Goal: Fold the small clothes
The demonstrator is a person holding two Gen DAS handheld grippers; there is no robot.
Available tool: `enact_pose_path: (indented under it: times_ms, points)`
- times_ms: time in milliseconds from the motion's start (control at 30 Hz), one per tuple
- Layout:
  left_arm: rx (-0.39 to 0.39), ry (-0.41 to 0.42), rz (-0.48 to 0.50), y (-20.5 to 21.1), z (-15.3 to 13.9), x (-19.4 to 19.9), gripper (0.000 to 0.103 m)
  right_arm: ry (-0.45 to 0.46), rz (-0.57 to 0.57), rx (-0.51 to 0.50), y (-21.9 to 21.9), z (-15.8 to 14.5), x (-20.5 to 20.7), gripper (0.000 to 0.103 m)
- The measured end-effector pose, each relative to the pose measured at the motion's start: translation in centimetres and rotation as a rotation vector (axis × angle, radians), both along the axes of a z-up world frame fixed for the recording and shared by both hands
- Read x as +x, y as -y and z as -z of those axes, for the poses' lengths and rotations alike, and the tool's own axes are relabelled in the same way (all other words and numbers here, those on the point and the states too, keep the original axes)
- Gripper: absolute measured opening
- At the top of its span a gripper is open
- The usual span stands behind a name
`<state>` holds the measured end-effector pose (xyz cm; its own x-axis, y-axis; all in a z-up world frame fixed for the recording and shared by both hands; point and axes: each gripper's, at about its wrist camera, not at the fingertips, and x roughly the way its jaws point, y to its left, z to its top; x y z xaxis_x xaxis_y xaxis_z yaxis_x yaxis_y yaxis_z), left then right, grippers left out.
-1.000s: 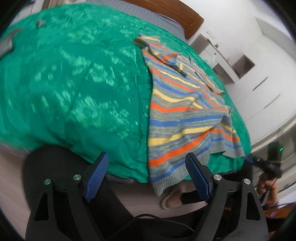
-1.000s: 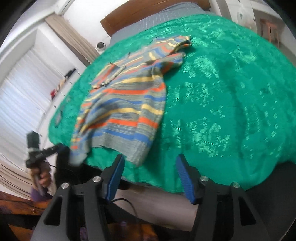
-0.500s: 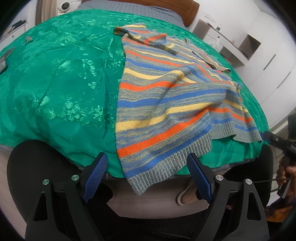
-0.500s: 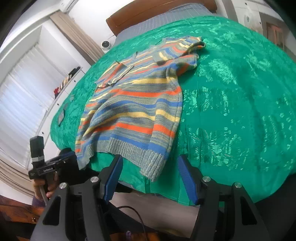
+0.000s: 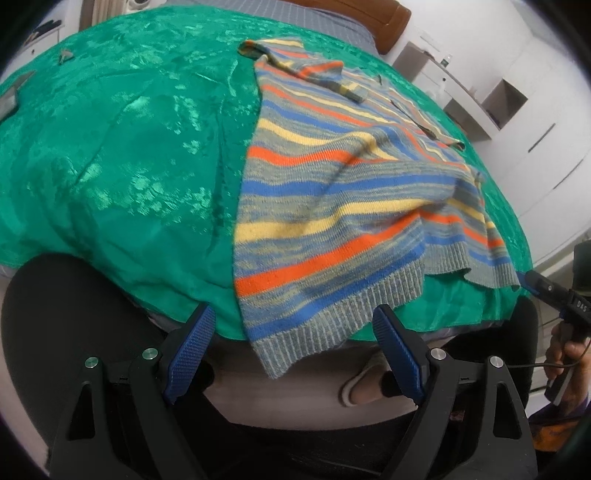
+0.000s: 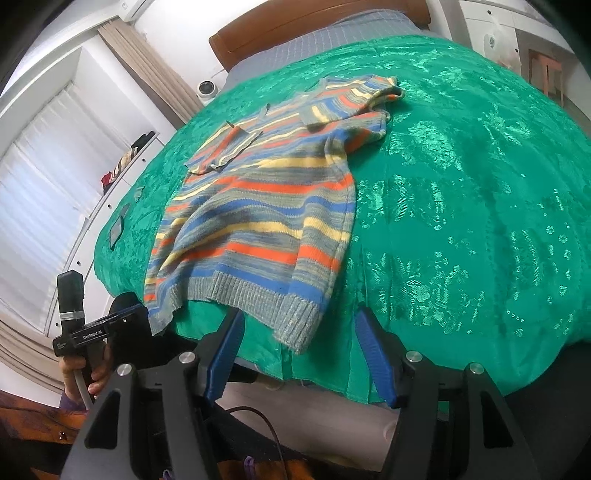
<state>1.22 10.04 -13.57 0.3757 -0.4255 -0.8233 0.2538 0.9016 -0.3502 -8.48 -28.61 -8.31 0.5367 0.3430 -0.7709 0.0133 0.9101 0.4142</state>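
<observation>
My left gripper (image 5: pixel 291 347) is spread wide, nothing pinched; the sweater's ribbed hem corner (image 5: pixel 280 354) hangs off the bed edge btwn the pads w/o touching either. My right gripper (image 6: pixel 297 354) is also spread, empty, w/ the hem's other corner (image 6: pixel 299 332) drooping btwn its blue pads. Striped knit sweater (image 6: pixel 258 206) lies roughly flat on the green bedspread (image 6: pixel 461 206), hem toward me, sleeves folded in across the chest, neck end far. Beyond: grey mattress edge (image 6: pixel 332 33) & wooden headboard (image 6: pixel 295 26).
</observation>
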Motion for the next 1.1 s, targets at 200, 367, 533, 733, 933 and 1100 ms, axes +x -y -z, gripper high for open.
enact_pose_path:
  times_ms: [200,367,533,733,933,1100]
  points:
    - [-0.041,-0.008,0.001,0.3,0.2,-0.2,0.088,-0.009,-0.008,-0.016,0.1,-0.3,-0.5,0.064]
    - [-0.072,-0.029,0.009,0.5,0.4,-0.3,0.070,-0.011,-0.014,0.041,0.2,0.1,-0.5,0.067]
    - [-0.040,-0.051,-0.004,0.5,1.1,0.0,0.043,-0.022,-0.021,0.087,-0.1,1.6,1.2,0.067]
    - [-0.012,-0.063,-0.036,0.0,1.3,0.7,0.006,-0.057,-0.031,0.092,-0.6,2.8,3.2,0.015]
    - [0.069,0.016,0.021,-0.9,-2.1,-0.9,0.003,-0.031,-0.070,-0.054,-0.8,-1.9,-0.5,0.006]
    - [0.162,0.005,0.076,-0.3,-1.4,-1.3,0.002,-0.108,-0.040,-0.119,0.0,-1.8,-3.5,0.006]
